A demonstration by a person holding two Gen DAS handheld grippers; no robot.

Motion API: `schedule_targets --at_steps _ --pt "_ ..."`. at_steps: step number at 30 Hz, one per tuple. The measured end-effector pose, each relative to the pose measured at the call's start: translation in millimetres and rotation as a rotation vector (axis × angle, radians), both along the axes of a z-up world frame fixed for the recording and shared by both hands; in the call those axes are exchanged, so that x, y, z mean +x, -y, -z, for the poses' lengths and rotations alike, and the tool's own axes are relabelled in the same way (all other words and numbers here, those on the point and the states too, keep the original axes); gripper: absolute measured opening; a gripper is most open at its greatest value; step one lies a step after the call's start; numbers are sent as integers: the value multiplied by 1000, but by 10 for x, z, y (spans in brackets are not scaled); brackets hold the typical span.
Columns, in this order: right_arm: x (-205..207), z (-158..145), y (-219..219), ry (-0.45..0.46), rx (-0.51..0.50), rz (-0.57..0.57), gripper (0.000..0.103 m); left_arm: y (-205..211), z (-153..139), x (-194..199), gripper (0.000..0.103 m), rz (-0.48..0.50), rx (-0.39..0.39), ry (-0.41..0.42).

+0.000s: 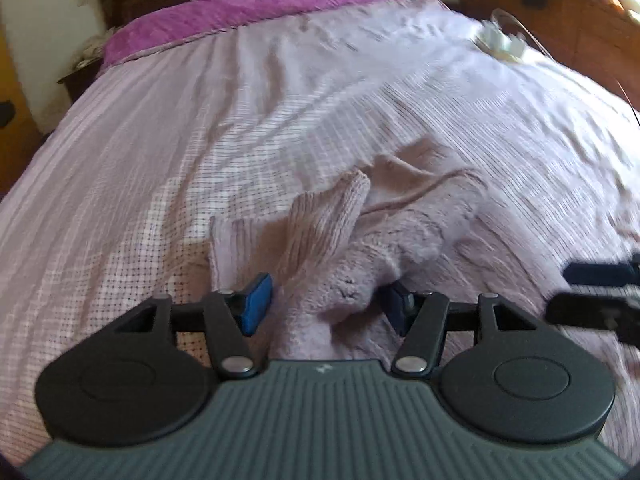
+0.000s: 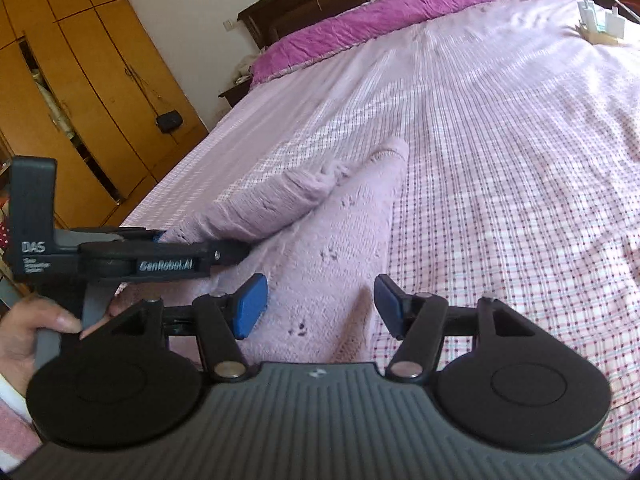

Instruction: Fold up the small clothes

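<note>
sweater (image 2: pixel 320 264) lies on bed (image 2: pixel 500 160), one sleeve already over body | left gripper (image 1: pixel 326 304) fingers apart around knit, not pressing | right gripper (image 2: pixel 320 306) fingers apart above hem, placed to grip for fold

Home bedroom: wide bed (image 2: pixel 500 168) under checked lilac cover, magenta quilt (image 2: pixel 392 12), dark wooden headboard (image 2: pixel 280 12), tall orange-wood wardrobe (image 2: pixel 80 80) alongside.

pale lilac knit sweater (image 2: pixel 320 248) on pink checked bedspread (image 2: pixel 500 168); magenta pillow (image 2: pixel 380 16).
</note>
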State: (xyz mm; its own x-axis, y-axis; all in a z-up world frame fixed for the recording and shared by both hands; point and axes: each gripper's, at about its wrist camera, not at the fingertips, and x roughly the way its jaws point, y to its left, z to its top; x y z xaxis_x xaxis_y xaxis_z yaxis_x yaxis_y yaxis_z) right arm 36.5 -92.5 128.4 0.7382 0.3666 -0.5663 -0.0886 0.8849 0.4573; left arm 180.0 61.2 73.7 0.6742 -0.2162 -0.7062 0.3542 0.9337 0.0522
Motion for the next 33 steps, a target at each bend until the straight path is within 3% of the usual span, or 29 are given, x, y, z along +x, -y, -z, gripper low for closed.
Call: schedule_targets --at_steps 1,2,6,9,14,16,21,25,26,28,31,33 --pt "19 17 -2 0 1 -2 67 -70 4 13 49 -24 -28 7" --pt "19 29 -2 2 1 -6 67 -148 4 26 29 -57 -67 10" --pt "40 35 -33 10 -2 -33 67 -541 26 69 27 -197 -243 -5" --pt "111 85 -90 11 -14 -37 67 -680 129 122 27 -237 -306 -53" --pt "124 107 -109 12 -17 -39 68 -892 208 173 29 -319 -488 -116" --pt "122 109 -104 11 -14 -39 68 -823 172 178 29 -298 -450 -90" --pt "124 132 -109 10 -15 -34 68 -412 50 180 31 -170 -213 17" --pt "125 139 -100 9 -13 -36 68 -254 66 208 34 -100 -136 56" --pt "126 143 -97 9 -12 -37 68 -252 74 207 34 -101 -133 70" --pt "126 145 -95 8 -10 -37 68 -319 67 167 15 -146 -171 101" --pt "115 133 -98 14 -10 -46 68 -567 43 135 14 -287 -292 104" --pt "116 135 -117 18 -13 -53 68 -647 110 173 13 -348 -271 83"
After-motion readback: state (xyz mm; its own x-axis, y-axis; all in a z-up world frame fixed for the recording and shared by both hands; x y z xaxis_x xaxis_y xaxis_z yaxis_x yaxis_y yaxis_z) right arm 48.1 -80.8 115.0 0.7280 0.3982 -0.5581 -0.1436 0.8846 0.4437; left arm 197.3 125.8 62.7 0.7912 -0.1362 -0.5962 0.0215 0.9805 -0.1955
